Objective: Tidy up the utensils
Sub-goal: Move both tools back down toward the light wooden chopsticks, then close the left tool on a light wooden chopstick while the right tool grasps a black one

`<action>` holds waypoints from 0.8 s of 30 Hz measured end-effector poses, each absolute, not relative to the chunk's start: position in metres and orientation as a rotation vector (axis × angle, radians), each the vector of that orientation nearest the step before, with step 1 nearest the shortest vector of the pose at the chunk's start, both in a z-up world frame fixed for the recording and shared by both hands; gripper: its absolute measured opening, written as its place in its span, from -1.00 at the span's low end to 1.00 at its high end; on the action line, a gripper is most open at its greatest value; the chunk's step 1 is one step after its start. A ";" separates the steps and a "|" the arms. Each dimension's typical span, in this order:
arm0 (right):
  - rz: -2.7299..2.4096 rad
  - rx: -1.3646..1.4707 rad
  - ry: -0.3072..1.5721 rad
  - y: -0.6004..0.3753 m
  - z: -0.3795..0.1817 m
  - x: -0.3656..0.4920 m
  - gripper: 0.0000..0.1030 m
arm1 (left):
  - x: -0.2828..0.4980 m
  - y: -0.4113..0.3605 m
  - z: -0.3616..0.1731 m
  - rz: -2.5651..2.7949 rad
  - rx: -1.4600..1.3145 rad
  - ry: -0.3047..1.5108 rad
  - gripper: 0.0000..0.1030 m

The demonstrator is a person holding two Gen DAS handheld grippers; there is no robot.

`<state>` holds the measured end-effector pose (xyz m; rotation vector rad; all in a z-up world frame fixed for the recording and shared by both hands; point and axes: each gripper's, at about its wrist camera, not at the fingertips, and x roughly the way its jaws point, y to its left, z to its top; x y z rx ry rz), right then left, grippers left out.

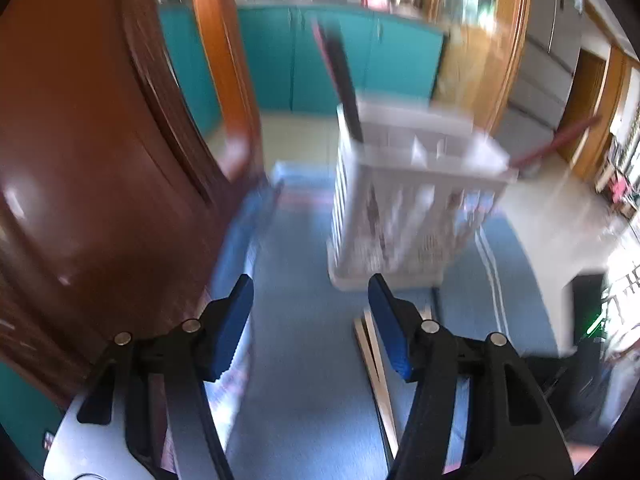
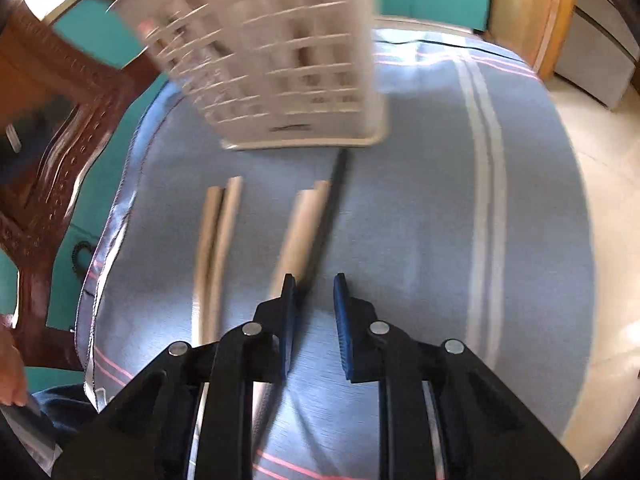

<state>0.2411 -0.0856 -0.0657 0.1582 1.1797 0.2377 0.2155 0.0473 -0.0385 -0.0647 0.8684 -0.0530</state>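
A white slatted utensil basket [image 1: 408, 200] stands on the blue tablecloth [image 1: 304, 360], with a dark utensil handle [image 1: 340, 68] sticking up from its back left corner. My left gripper [image 1: 310, 284] hangs open in front of the basket with nothing between its fingers. A pair of pale wooden chopsticks [image 1: 376, 372] lies under its right finger. In the right wrist view, two pale chopstick pairs [image 2: 218, 240] [image 2: 298, 232] and a black chopstick [image 2: 324, 220] lie in front of the basket [image 2: 280, 64]. My right gripper [image 2: 314, 280] hovers just right of the black chopstick, jaws narrowly apart over bare cloth.
A dark carved wooden chair [image 2: 52, 120] stands off the table's left edge, and brown wooden furniture [image 1: 80, 160] fills the left of the left wrist view. A person's hand [image 2: 10, 372] shows at the lower left. Teal cabinets [image 1: 332, 60] lie beyond the table.
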 end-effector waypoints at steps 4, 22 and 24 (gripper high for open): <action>0.182 0.287 1.133 -0.123 -0.059 0.248 -0.61 | 0.229 0.034 -0.080 -0.128 -0.088 1.063 0.14; 0.192 0.271 1.102 -0.118 -0.068 0.251 -0.59 | 0.230 0.030 -0.107 -0.151 -0.082 1.146 -0.85; 0.209 0.296 1.085 -0.112 -0.068 0.261 -0.59 | 0.230 0.033 -0.104 -0.141 -0.083 1.138 -0.85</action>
